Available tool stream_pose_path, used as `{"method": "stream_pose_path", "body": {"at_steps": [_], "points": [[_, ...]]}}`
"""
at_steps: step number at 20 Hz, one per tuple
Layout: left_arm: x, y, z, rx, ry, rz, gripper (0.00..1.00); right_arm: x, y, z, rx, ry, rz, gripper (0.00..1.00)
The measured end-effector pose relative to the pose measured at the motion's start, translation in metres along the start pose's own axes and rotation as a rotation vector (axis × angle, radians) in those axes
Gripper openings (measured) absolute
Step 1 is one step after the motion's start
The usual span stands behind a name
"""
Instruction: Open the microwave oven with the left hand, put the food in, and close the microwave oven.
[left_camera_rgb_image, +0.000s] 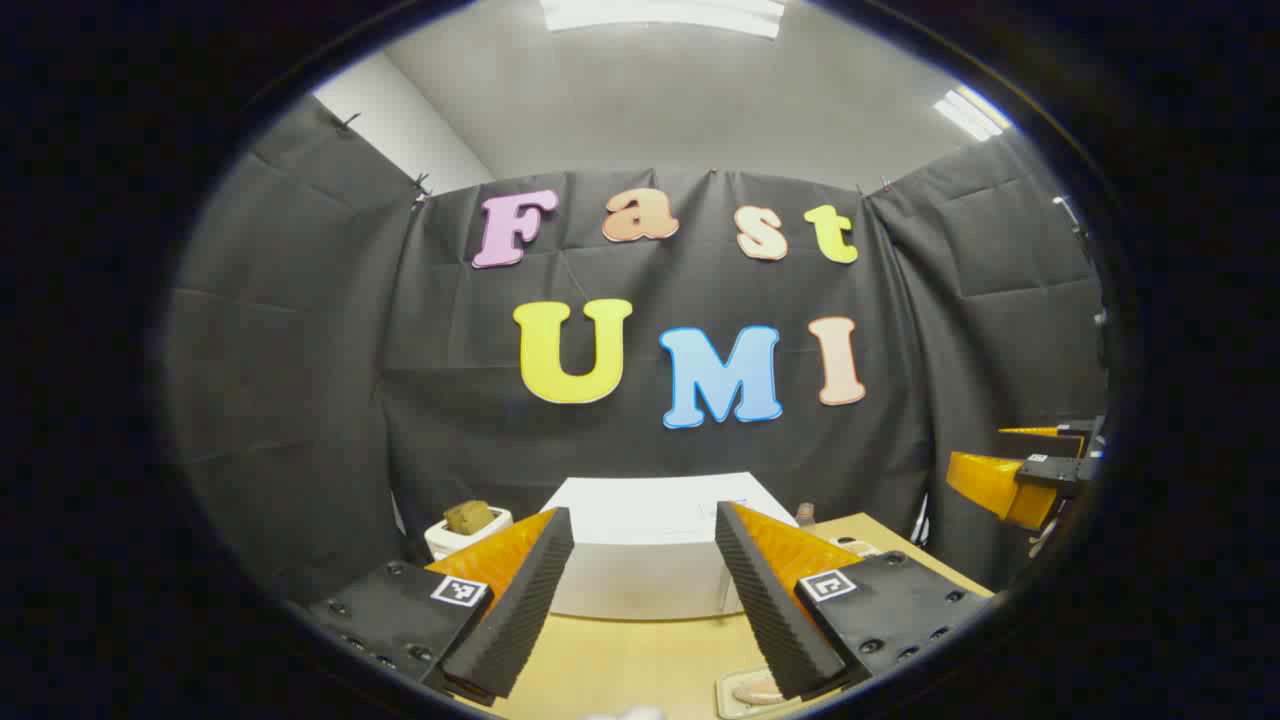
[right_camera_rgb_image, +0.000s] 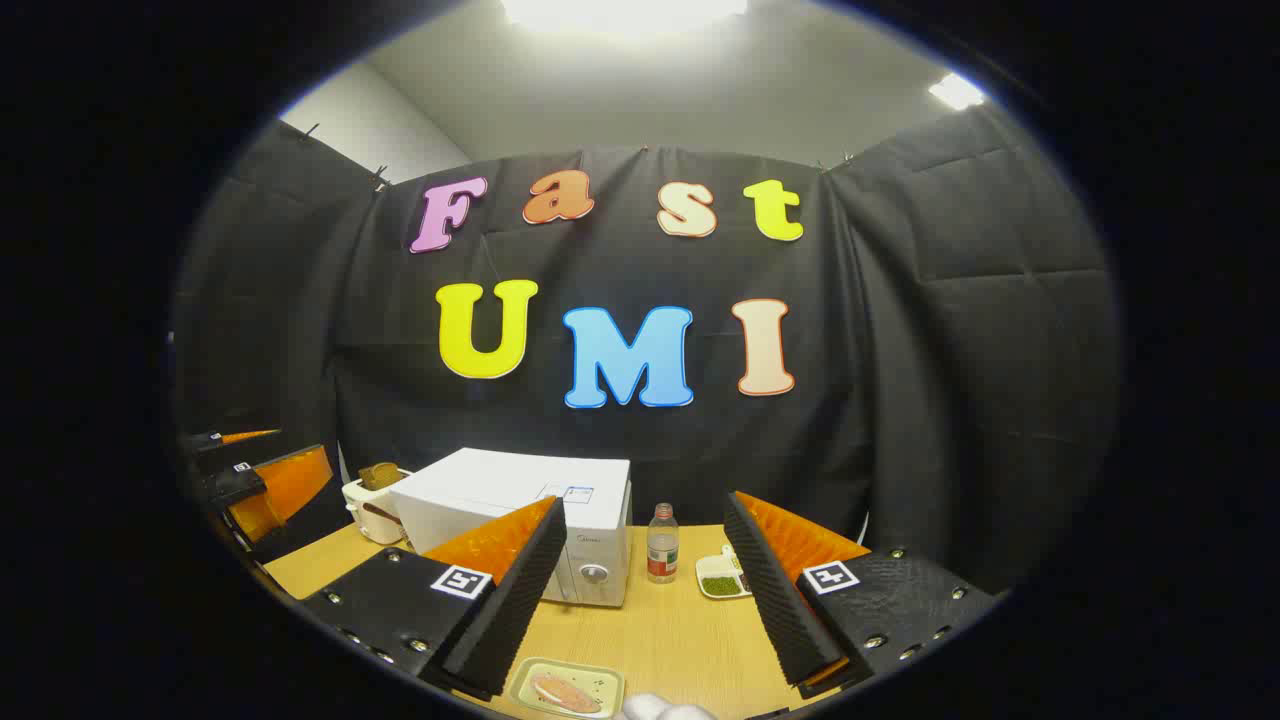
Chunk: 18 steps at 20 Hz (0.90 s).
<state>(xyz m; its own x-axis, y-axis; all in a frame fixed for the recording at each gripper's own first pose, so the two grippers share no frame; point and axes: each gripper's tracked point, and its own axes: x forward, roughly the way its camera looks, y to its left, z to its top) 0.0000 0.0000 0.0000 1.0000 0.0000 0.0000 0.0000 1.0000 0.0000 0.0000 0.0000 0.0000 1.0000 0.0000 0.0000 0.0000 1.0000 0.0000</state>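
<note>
Nearest, at 6 o'clock in the right gripper view: pale rectangular tray of food (right_camera_rgb_image: 566, 688) on the light wooden bench (right_camera_rgb_image: 680, 630), handy for loading. Right gripper (right_camera_rgb_image: 645, 590) fingers spread wide, empty. White boxy microwave oven (right_camera_rgb_image: 520, 520), door closed, stands at 11 o'clock beyond. Left gripper (left_camera_rgb_image: 645, 600), fingers wide and empty, faces the oven squarely, likely lining up for the door.

Cloth-walled recording booth (right_camera_rgb_image: 960, 330) with wooden table (right_camera_rgb_image: 680, 640), microwave (right_camera_rgb_image: 530, 520).
</note>
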Motion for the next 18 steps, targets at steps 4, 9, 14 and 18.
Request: {"method": "stream_pose_path", "body": {"at_steps": [4, 9, 14, 18], "points": [[0.000, -0.002, -0.005, -0.009, 0.012, -0.006, 0.99, 0.002, 0.002, -0.009, 0.021, 0.034, 0.014, 0.97], [0.002, -0.001, -0.009, 0.006, 0.019, -0.009, 0.96, 0.004, 0.000, -0.008, 0.036, 0.029, 0.001, 0.97], [0.006, 0.004, -0.013, -0.016, 0.027, -0.001, 0.99, 0.005, 0.005, -0.009, 0.000, 0.032, 0.007, 0.97], [0.010, 0.008, -0.017, -0.008, 0.019, 0.019, 0.99, 0.008, 0.007, -0.009, -0.015, 0.027, 0.011, 0.97]]}}
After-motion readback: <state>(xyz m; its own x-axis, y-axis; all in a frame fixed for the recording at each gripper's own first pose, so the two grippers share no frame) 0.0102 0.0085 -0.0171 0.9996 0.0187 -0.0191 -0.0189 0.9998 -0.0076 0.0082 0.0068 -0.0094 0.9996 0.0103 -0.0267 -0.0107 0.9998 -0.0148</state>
